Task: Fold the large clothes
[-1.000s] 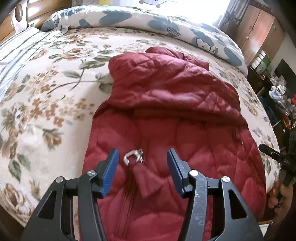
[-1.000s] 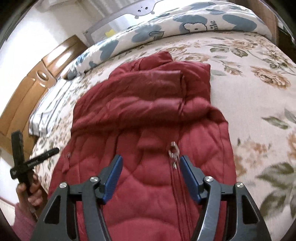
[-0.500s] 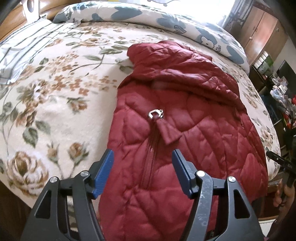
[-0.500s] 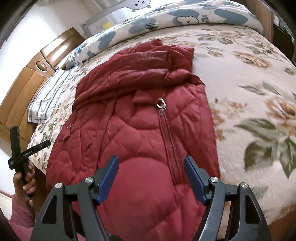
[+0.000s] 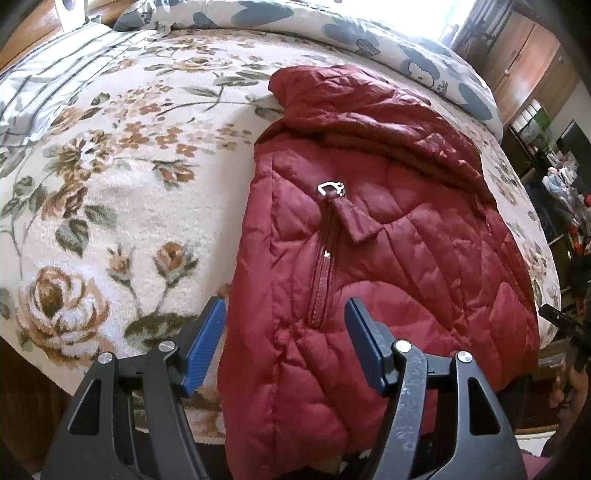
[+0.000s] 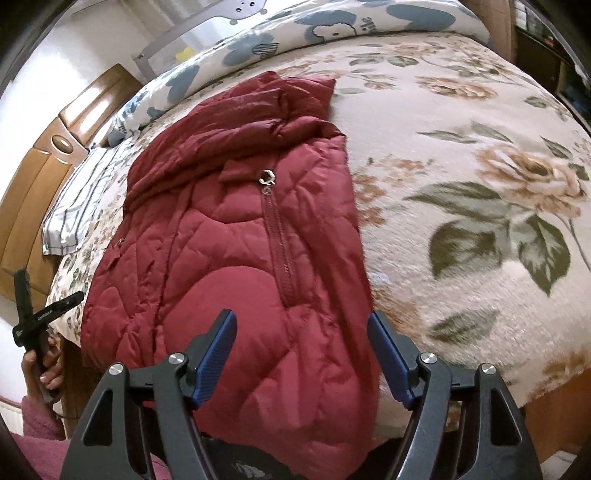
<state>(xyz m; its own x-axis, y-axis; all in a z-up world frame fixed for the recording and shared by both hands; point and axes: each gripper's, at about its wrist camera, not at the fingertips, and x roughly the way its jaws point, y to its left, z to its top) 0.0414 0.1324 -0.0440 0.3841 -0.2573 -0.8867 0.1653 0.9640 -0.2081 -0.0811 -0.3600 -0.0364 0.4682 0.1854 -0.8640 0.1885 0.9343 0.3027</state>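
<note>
A dark red quilted puffer jacket point(image 5: 388, 236) lies zipped on the floral bedspread, its hem hanging over the bed's near edge. It also shows in the right wrist view point(image 6: 229, 240). A silver zipper pull point(image 5: 330, 189) sits at mid chest and shows in the right wrist view too point(image 6: 266, 179). My left gripper point(image 5: 286, 341) is open and empty, low over the hem near the jacket's left edge. My right gripper point(image 6: 301, 358) is open and empty, low over the hem near the jacket's right edge.
The floral bedspread point(image 5: 110, 192) spreads to the left and, in the right wrist view point(image 6: 480, 184), to the right of the jacket. A blue-patterned duvet point(image 5: 332, 26) lies along the far side. A striped pillow point(image 5: 48, 81) and wooden headboard point(image 6: 40, 177) are at the left. Cabinets point(image 5: 528, 62) stand at the right.
Both grippers have pulled back toward the bed's near edge, from over the zipper pull down to the jacket's hem. Both stayed open and empty.
</note>
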